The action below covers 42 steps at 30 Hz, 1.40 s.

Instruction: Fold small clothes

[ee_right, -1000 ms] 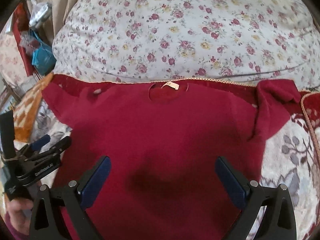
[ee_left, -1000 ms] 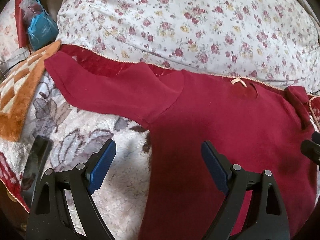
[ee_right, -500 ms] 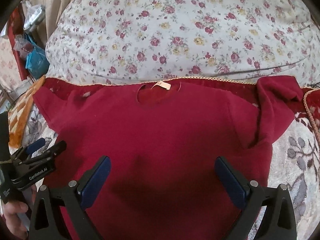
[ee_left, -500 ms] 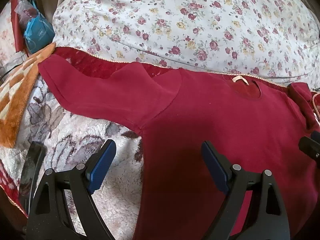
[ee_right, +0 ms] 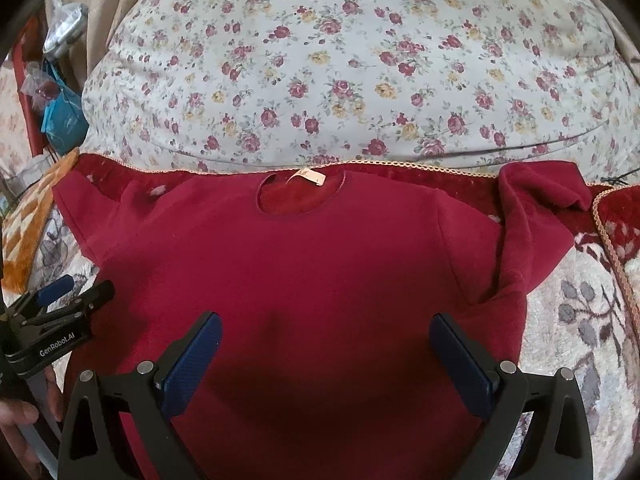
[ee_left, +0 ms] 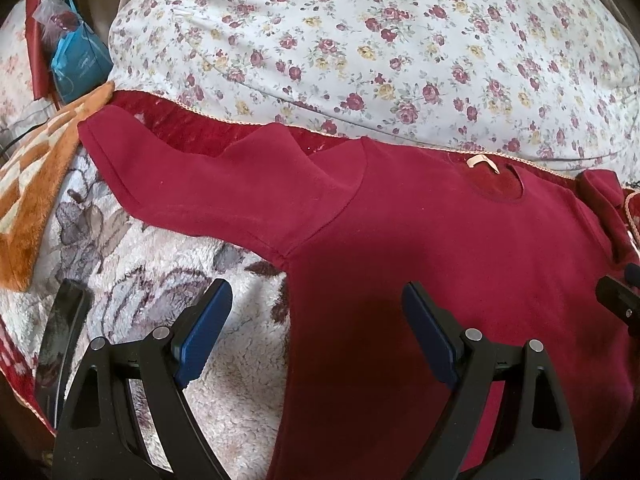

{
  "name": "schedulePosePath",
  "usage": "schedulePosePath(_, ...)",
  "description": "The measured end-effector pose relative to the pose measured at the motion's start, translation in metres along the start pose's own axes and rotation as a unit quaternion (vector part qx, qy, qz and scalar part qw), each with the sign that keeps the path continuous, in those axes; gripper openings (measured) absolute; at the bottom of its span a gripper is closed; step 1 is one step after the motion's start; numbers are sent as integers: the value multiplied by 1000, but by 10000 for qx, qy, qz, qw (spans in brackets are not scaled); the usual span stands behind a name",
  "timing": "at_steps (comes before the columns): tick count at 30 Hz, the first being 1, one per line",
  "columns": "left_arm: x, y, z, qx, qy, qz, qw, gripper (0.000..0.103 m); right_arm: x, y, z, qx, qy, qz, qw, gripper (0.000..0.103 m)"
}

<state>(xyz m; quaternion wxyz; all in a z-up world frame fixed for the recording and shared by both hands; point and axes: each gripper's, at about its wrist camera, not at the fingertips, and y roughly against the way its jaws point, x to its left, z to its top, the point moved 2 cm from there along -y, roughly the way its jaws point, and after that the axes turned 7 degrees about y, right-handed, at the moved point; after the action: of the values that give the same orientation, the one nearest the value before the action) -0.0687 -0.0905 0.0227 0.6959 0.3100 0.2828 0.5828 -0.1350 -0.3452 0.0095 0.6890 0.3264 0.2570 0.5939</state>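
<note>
Nearest of all, the left gripper [ee_left: 316, 324] hangs with its blue pads spread wide and nothing between them, over the side edge of the sweater [ee_right: 304, 264], one pad above the fleece blanket [ee_left: 224, 376] and the other above the red cloth. Likewise the right gripper [ee_right: 326, 354] is wide apart and empty, poised over the lower middle of the sweater.

That sweater lies flat and face up on the blanket, neck away from the grippers. It looks like soft, thick knit: light, limp, not fragile, and likely to sag and drag rather than hold a shape when lifted. Fleece below it will probably cling a little, so a lifted part should come clear before it is carried across.

Beyond the left gripper, the sleeve [ee_left: 208, 196] runs out straight from the sweater's shoulder toward an orange checked mat [ee_left: 36, 200]; its cuff end seems the easiest hold. On the sweater's other side, the second sleeve [ee_right: 536, 220] is bunched and partly doubled over, so it would want straightening first.

Farther on, the neck label [ee_right: 308, 176] sits at the sweater's collar, and past that rises a flowered cushion [ee_right: 360, 60].
</note>
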Motion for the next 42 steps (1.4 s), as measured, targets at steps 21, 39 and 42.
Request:
schedulePosePath(21,4,0,1,-17,120,17,9999,87,2,-9,-6,131,54,-152,9998,103)
schedulePosePath(39,3,0,1,-24,104,28,9999,87,1,-13,-8,189,15,-199,9996,103)
schedulePosePath(42,3,0,1,-20,99,26,9999,87,2,-14,-9,198,2,-195,9996,103)
